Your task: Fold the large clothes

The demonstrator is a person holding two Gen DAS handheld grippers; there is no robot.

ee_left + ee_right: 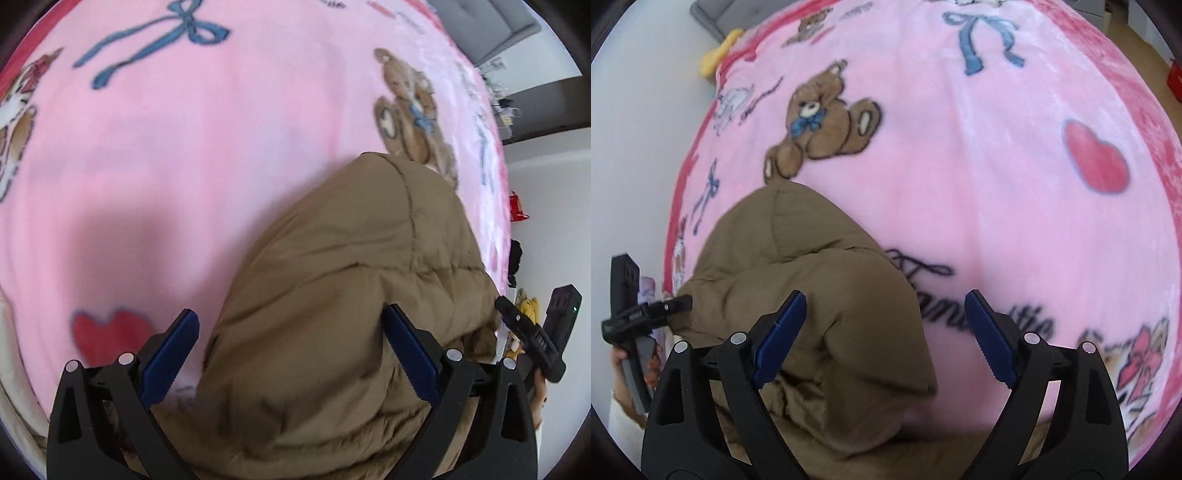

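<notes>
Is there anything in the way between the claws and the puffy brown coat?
Nothing visible. The brown coat lies bare on the pink blanket, right under the open left gripper and open right gripper.

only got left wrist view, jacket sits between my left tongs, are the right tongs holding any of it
Observer: No. The right tongs are open and grip nothing of the brown jacket.
Operator: where are they over it
Observer: One finger hangs over the jacket; the other is over the pink blanket.
Operator: whats on the blanket that side
Observer: Printed black script runs out from the jacket's edge.
</notes>
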